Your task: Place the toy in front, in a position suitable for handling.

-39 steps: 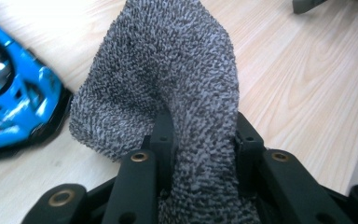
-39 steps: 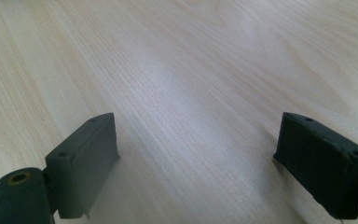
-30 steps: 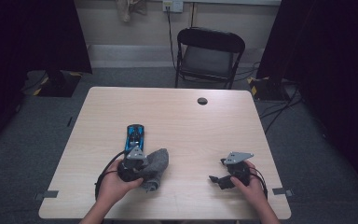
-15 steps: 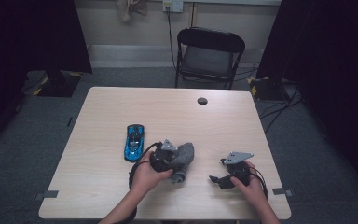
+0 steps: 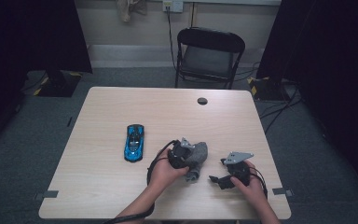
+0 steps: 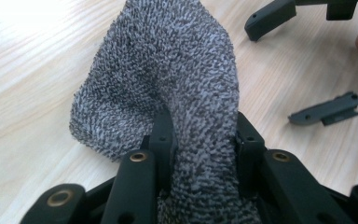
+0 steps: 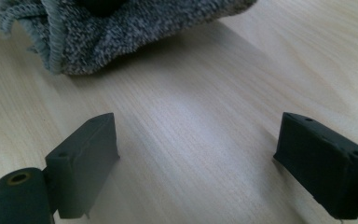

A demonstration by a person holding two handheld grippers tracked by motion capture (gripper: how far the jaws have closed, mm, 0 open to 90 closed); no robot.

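On the worktop: toy car to your left; cloth right of it, clamped in your left hand-held gripper; right hand-held gripper just beside. Chair stands behind the worktop.

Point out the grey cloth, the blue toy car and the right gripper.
grey cloth (image 6: pixel 168 79): left gripper view, on its fuzzy upper fold.
blue toy car (image 5: pixel 134 142): high view, on its roof.
right gripper (image 7: pixel 198 163): right gripper view, midway between its open fingers.
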